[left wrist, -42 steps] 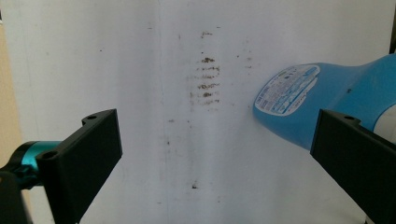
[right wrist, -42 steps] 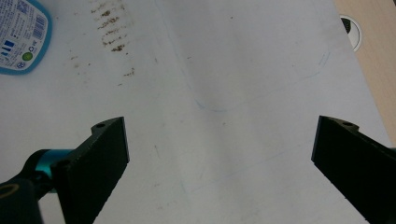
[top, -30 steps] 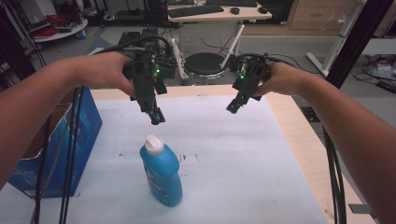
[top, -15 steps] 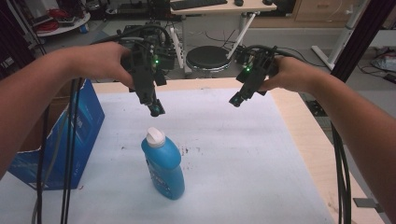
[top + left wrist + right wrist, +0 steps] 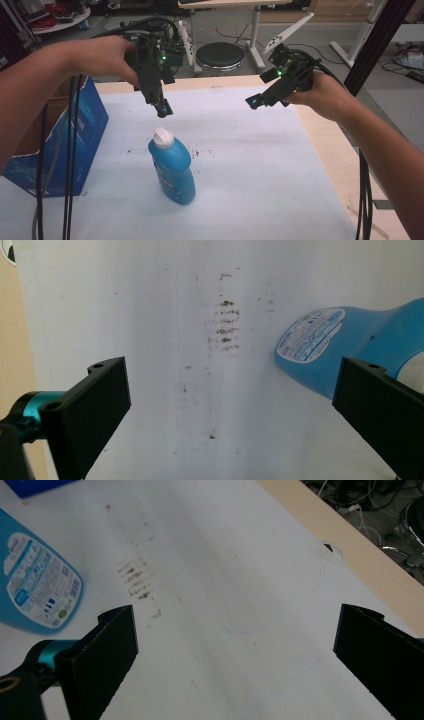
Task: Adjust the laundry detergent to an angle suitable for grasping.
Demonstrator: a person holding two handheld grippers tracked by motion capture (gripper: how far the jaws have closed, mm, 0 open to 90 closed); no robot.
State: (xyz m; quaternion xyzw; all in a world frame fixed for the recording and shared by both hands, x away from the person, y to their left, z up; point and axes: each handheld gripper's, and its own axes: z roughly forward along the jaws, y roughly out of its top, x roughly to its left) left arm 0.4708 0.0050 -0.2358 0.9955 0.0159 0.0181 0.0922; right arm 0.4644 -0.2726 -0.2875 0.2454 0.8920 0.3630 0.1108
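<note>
A blue bottle (image 5: 172, 170) with a white cap stands upright on the white table cover (image 5: 250, 160), a little left of centre. My left gripper (image 5: 162, 107) hangs in the air just above and behind the cap, pointing down, jaws wide open and empty; the bottle (image 5: 340, 345) shows past its right jaw in the left gripper view. My right gripper (image 5: 254, 102) hovers farther right over the cover, also open with nothing in it. The bottle's label (image 5: 42, 587) lies at the left of the right gripper view.
A blue cardboard box (image 5: 75, 130) stands at the table's left edge. Brown smudges (image 5: 225, 325) mark the cover near the bottle. The bare wooden table edge (image 5: 325, 130) runs along the right. A stool (image 5: 220, 55) and desks stand beyond the table.
Both grippers have come slightly nearer and lower over the table. The left one now sits closer above the bottle's cap. The bottle has not moved.
</note>
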